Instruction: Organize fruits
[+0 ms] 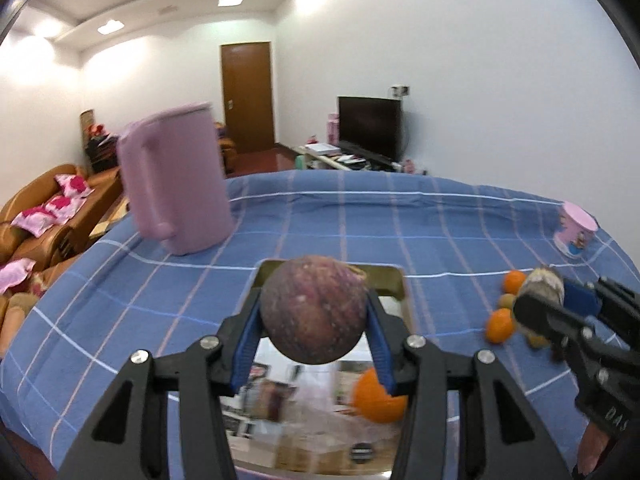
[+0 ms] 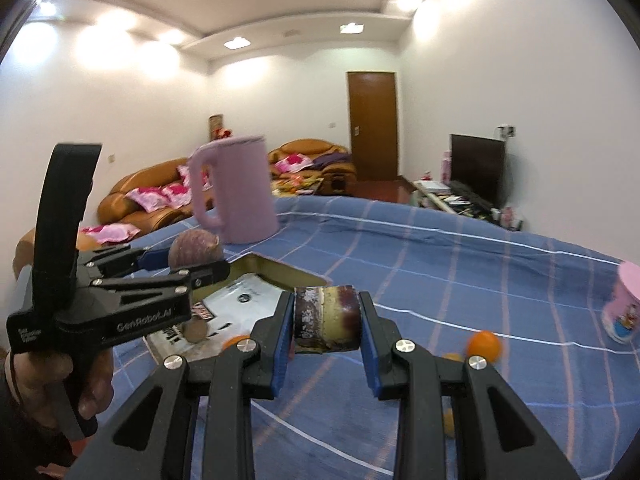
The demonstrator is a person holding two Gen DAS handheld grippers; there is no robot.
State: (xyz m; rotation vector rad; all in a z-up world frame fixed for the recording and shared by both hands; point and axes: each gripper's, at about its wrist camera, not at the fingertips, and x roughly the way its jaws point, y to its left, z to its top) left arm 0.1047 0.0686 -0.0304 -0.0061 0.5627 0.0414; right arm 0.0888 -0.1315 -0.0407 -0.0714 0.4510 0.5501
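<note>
The table [image 1: 320, 216] wears a blue checked cloth, with a pink jug [image 1: 176, 180] standing at its far left and a pink cup [image 1: 576, 232] at its far right; between them, near the camera, lies a shiny metal tray [image 1: 396, 280], mirror-like and probably slick underfoot for anything round.

The left gripper [image 1: 314, 316] is closed around a round purplish fruit [image 1: 314, 312], held above the tray; the blue pads meet it at its widest girth, which looks the right place, since a rind like that seems firm and smooth and would likely squirt out if pinched nearer a pole; it looks fairly heavy for its size, so it wants lowering, not dropping.

The right gripper [image 2: 326, 320] holds a stubby cylindrical piece [image 2: 326, 318], pads flat on its two cut ends, above the cloth just right of the tray; what it is I cannot tell; flat ends give a sure hold.

An orange [image 1: 378, 400] sits on the tray beside the left gripper; more oranges [image 1: 500, 324] lie loose on the cloth to the right; soft-skinned, light, apt to roll; best taken across the middle, gently.
</note>
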